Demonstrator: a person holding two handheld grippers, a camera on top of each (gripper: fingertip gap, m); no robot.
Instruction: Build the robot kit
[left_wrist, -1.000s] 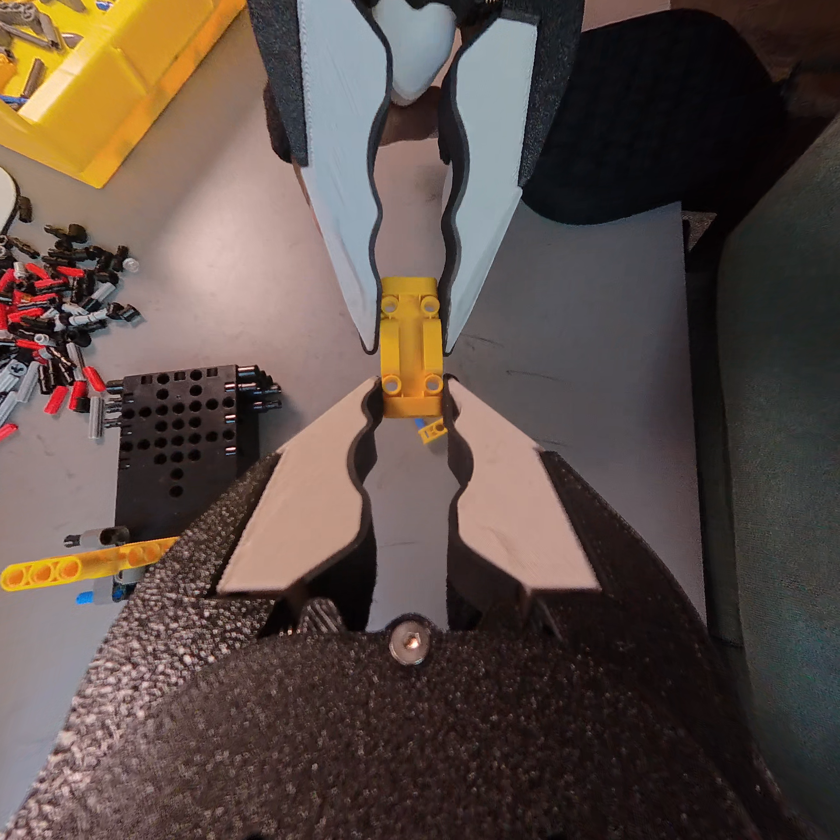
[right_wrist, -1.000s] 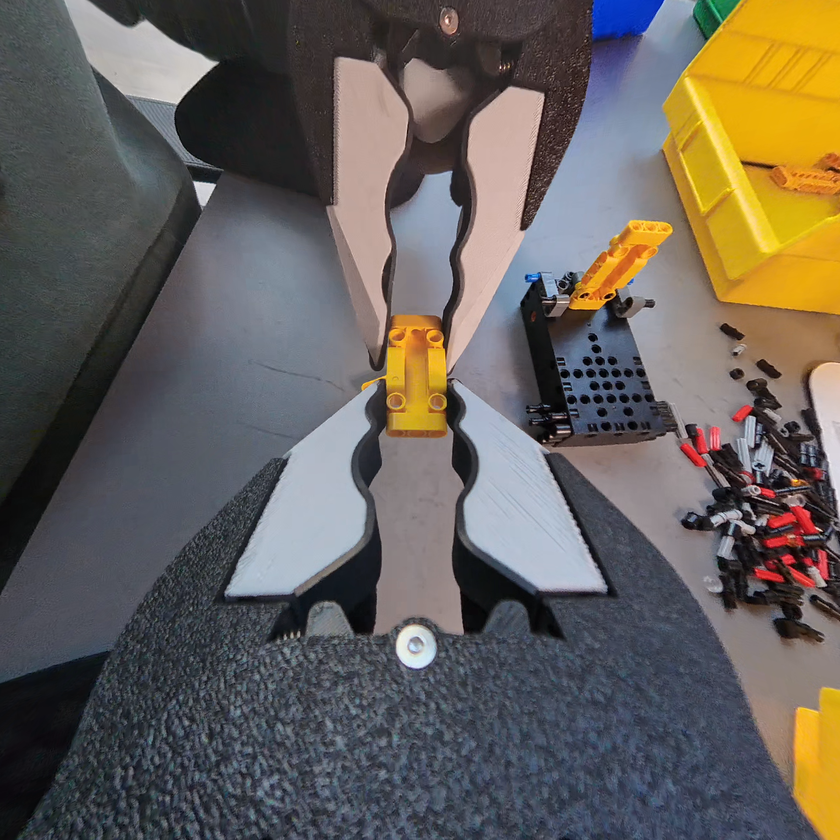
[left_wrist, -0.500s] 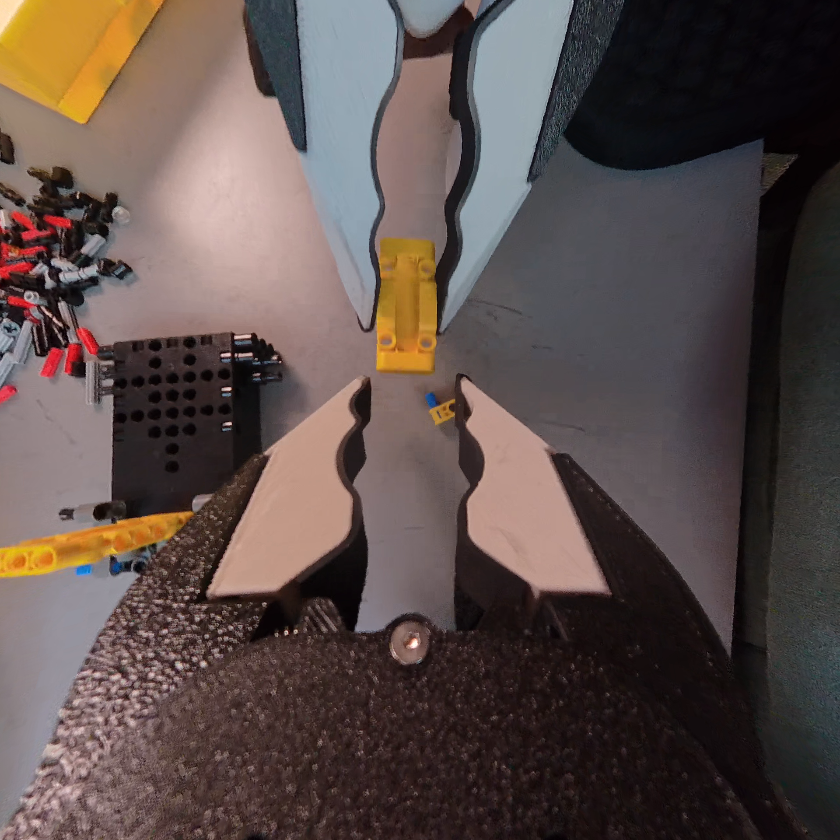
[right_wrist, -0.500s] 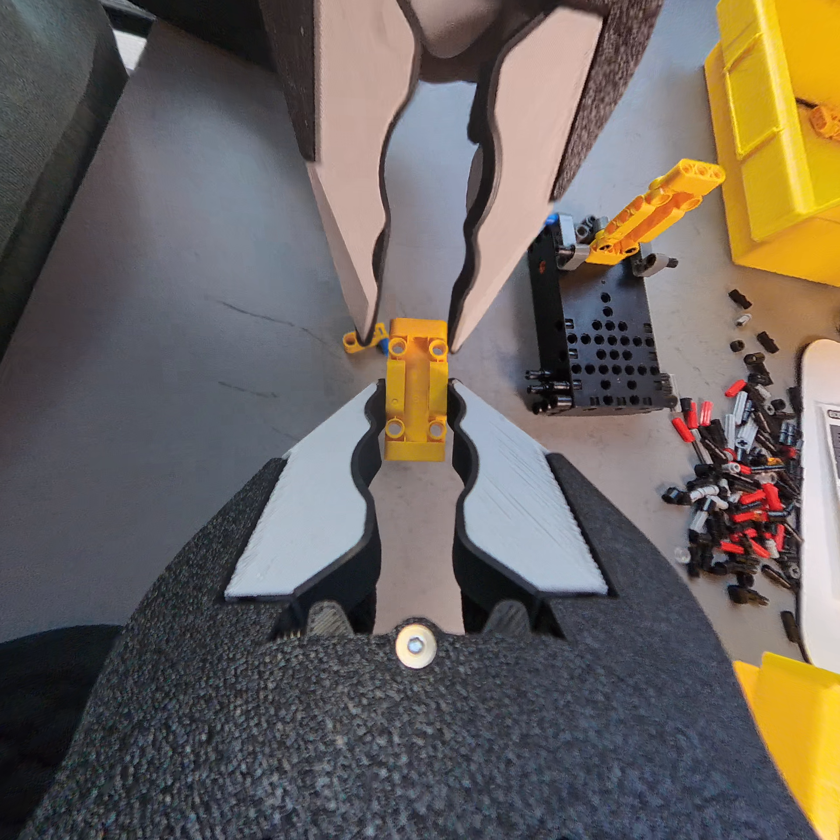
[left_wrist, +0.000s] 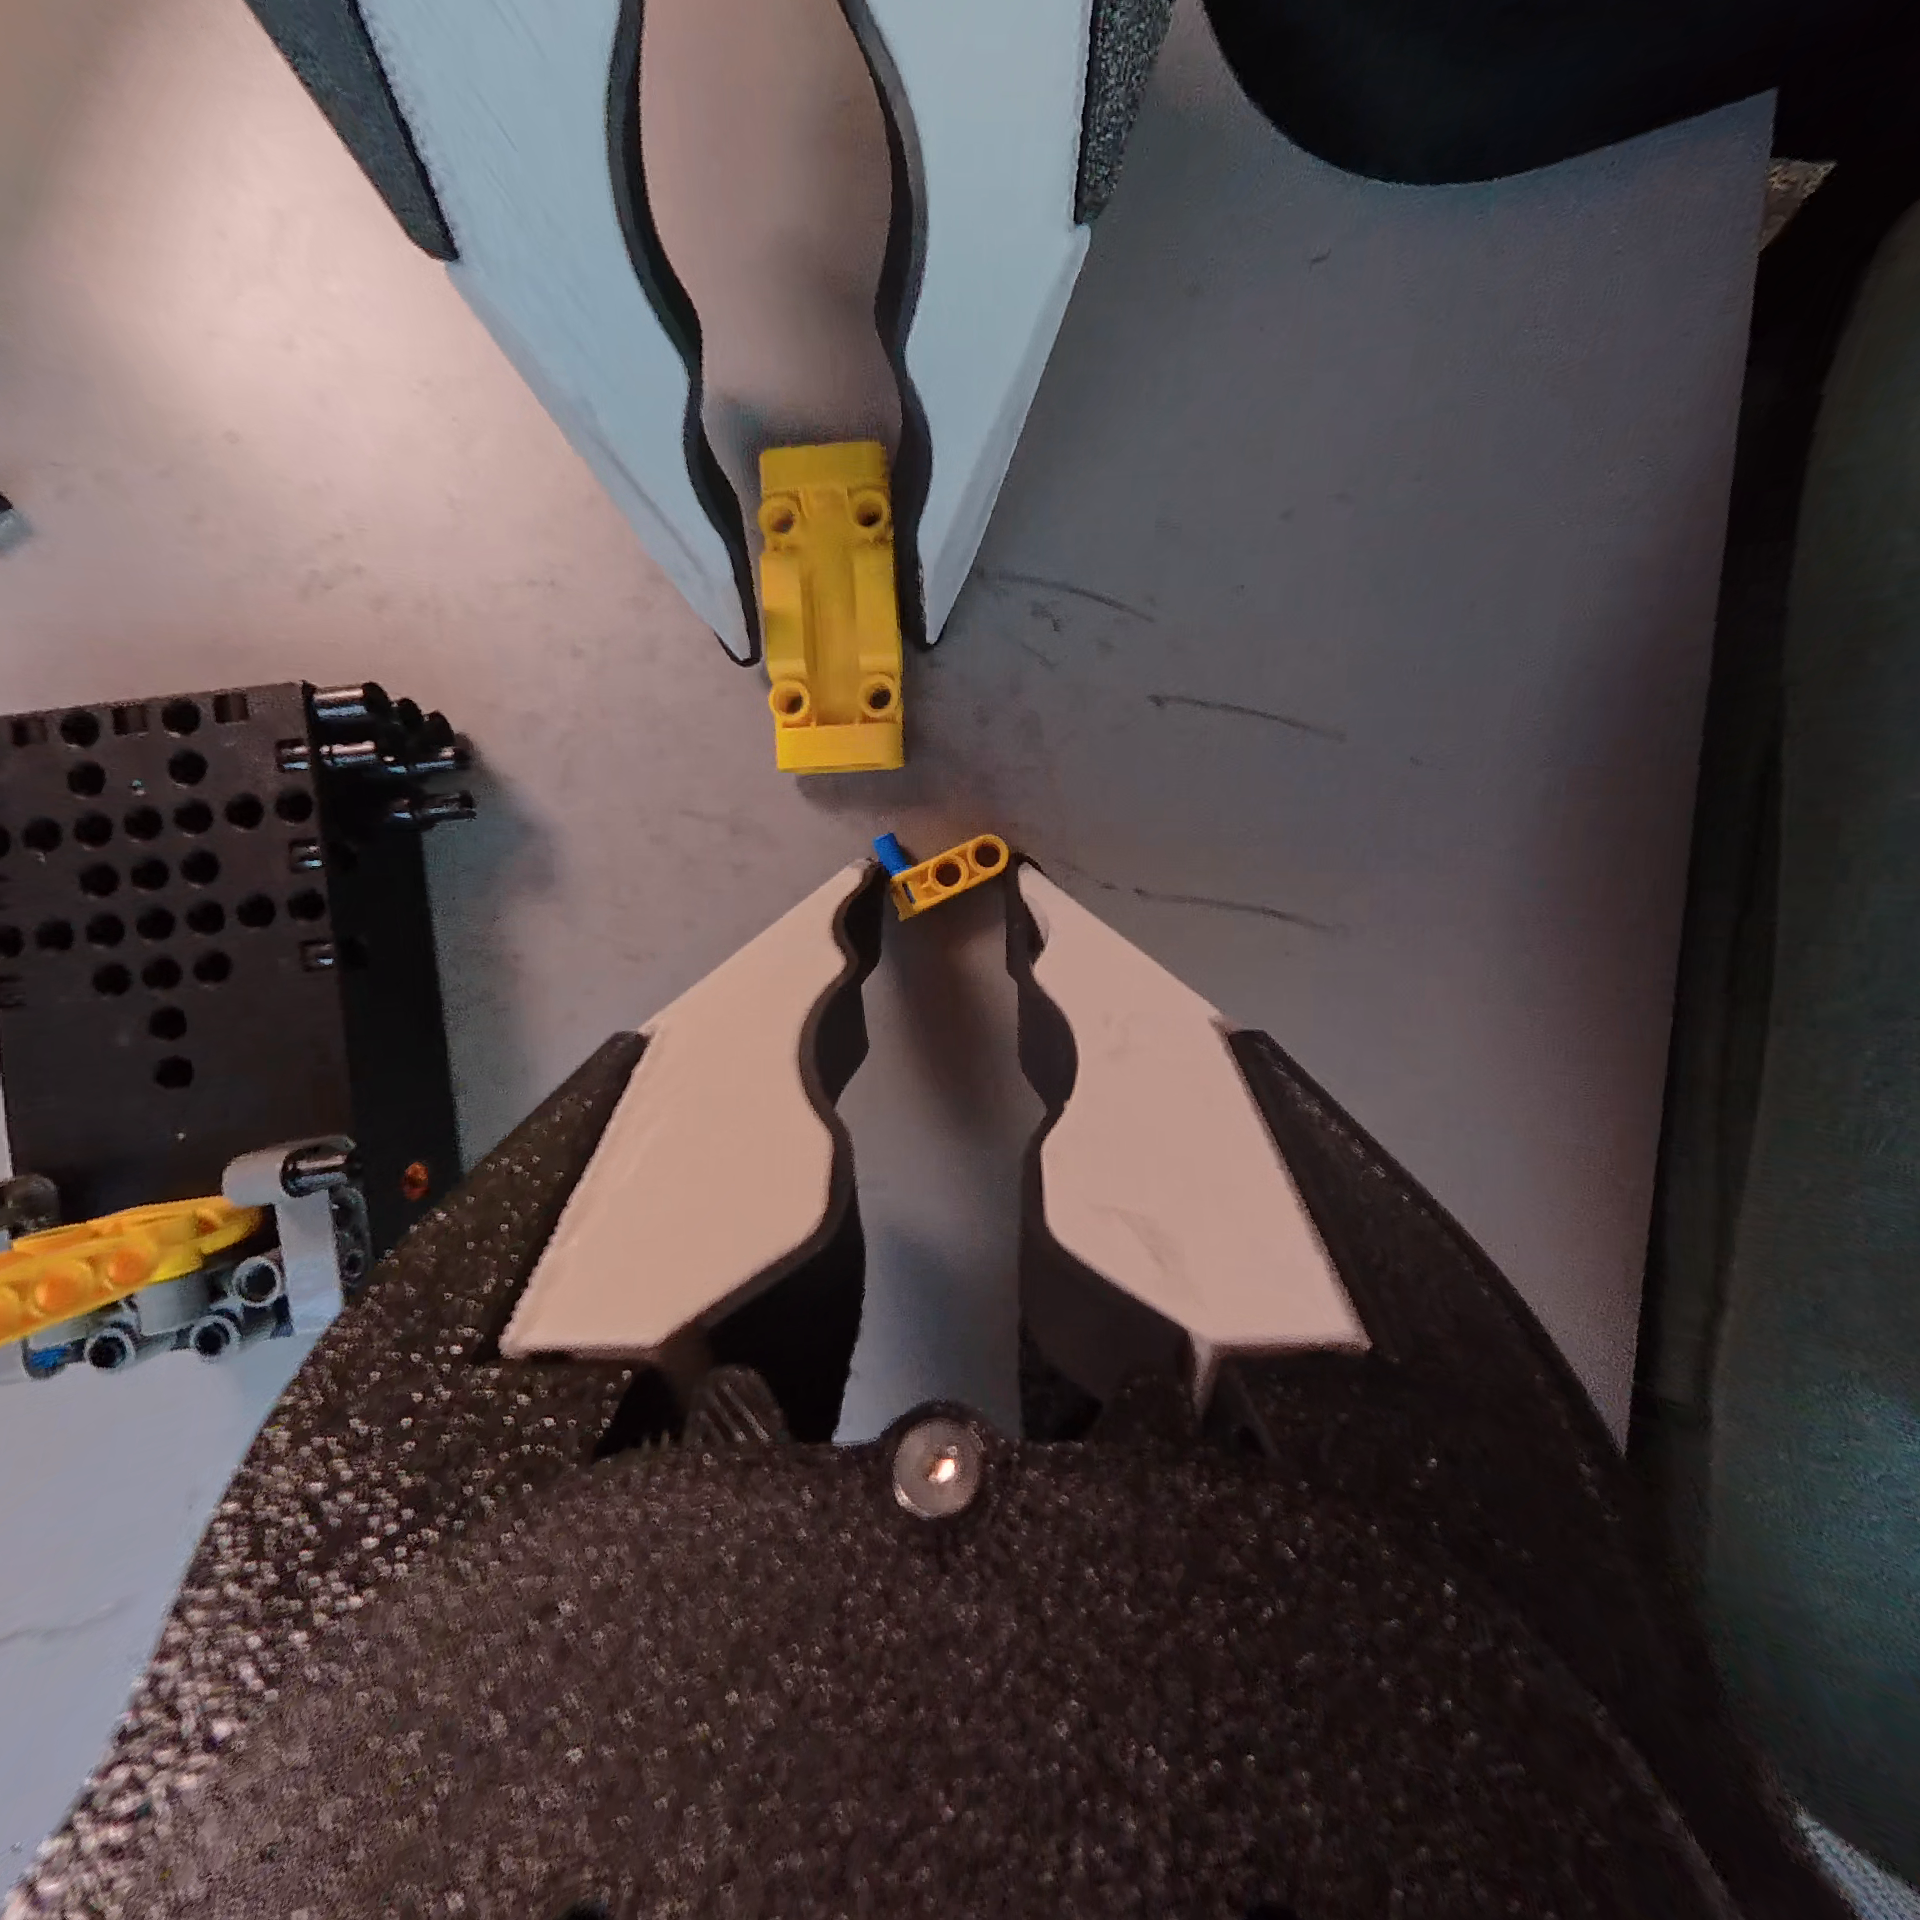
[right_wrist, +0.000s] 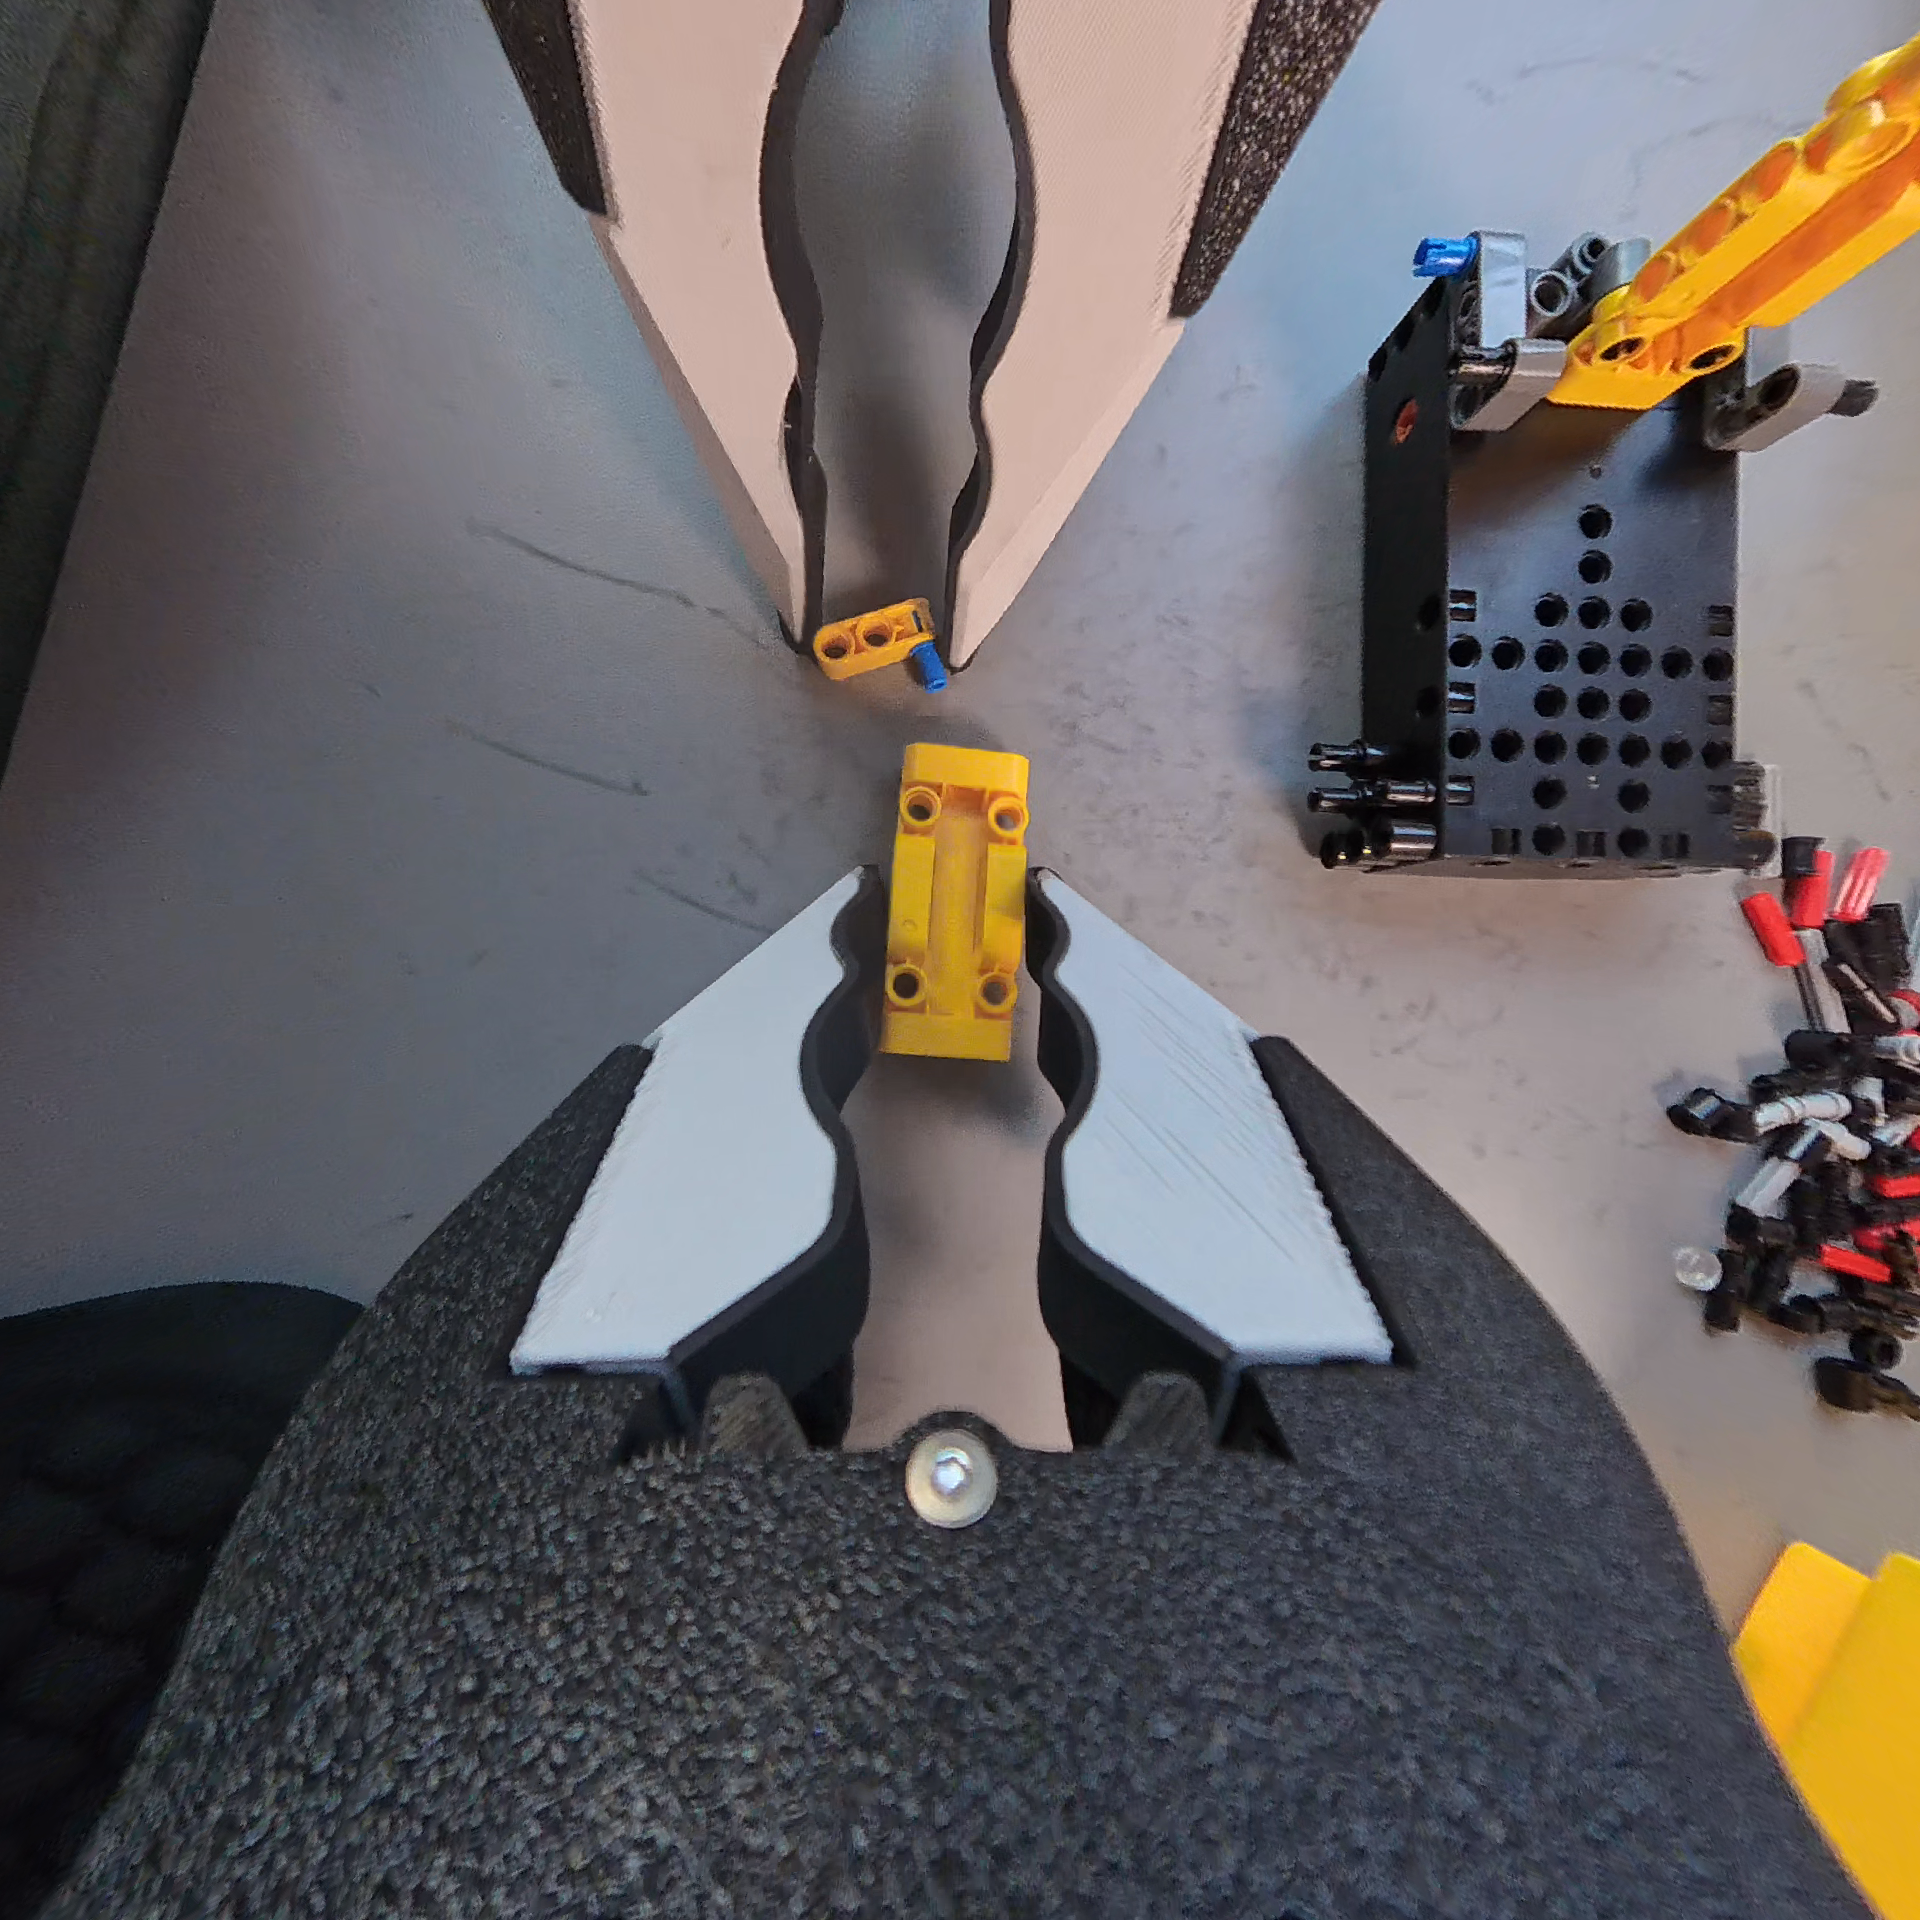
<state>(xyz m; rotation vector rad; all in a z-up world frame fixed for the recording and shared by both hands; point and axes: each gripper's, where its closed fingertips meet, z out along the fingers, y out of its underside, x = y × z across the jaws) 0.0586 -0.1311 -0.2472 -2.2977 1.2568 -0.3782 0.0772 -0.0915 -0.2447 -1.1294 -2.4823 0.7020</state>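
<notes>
right gripper clamping yellow block, left gripper around small yellow connector

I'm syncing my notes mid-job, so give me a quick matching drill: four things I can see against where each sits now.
Things:
1. yellow block
2. small yellow connector with blue pin
3. black perforated plate
4. pile of red and black pins

Places:
A. at the left gripper tips
B. loose at the right edge, right wrist view
C. between the right gripper jaws
D. flat, carrying a yellow beam

Pairs: 1-C, 2-A, 3-D, 4-B

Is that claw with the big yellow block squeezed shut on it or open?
Shut on it: the right gripper has both fingertips pressed against the yellow block's sides, holding it above the table.
</notes>
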